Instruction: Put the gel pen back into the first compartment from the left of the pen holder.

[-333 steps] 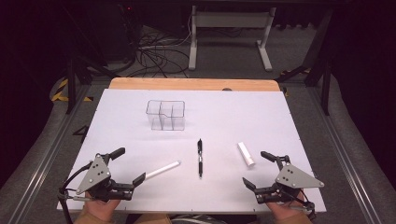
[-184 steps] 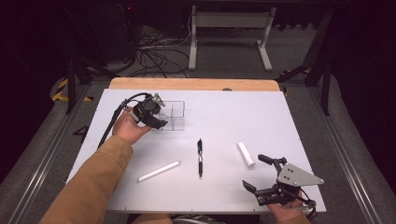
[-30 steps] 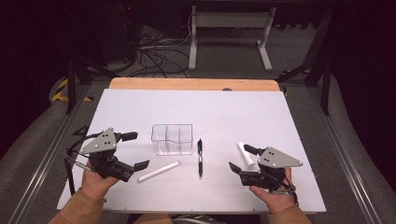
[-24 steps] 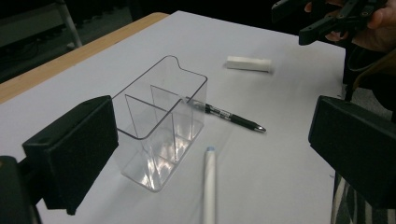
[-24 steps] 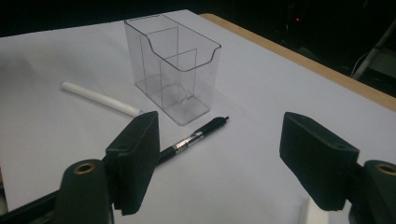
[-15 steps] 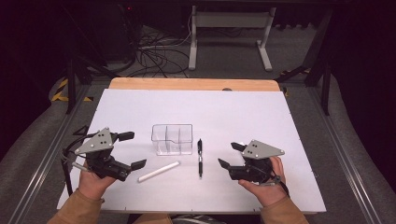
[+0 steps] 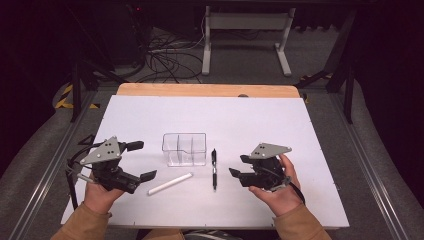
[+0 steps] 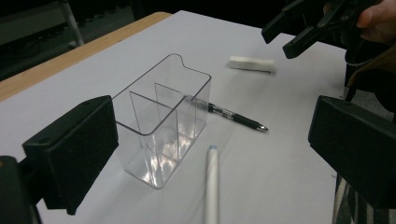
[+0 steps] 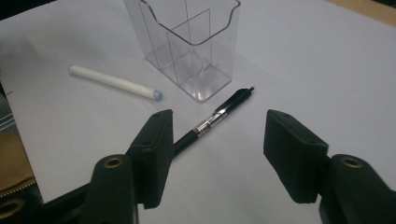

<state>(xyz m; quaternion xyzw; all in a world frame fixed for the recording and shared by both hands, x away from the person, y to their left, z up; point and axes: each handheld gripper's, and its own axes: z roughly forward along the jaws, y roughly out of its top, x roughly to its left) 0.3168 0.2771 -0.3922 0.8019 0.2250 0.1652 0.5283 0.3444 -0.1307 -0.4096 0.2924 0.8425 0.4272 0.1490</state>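
Dim room with a mess of cables on the floor behind, and in front of me a white board (image 7: 250, 120) laid over a wooden table. The thing I'm going for is the black click pen with a clear barrel section (image 7: 214, 168), lying flat on the board just right of the clear plastic three-compartment organizer box (image 7: 184, 149), tip end pointing away from the box's near corner in my right gripper view. It's slim, black grip, silver bit in the middle. My right gripper (image 7: 239, 167) sits just right of the pen, jaws about half open and just been closing in, nothing pinched yet; the pen runs on the board under the left jaw in that gripper's view, not touched as far as I can tell. My left gripper (image 7: 141, 160) hangs left of the box, jaws wide, holding nothing. A white capped marker stick (image 7: 169, 183) lies near it, and a short white cylinder (image 8: 251, 63) lies beyond the pen.
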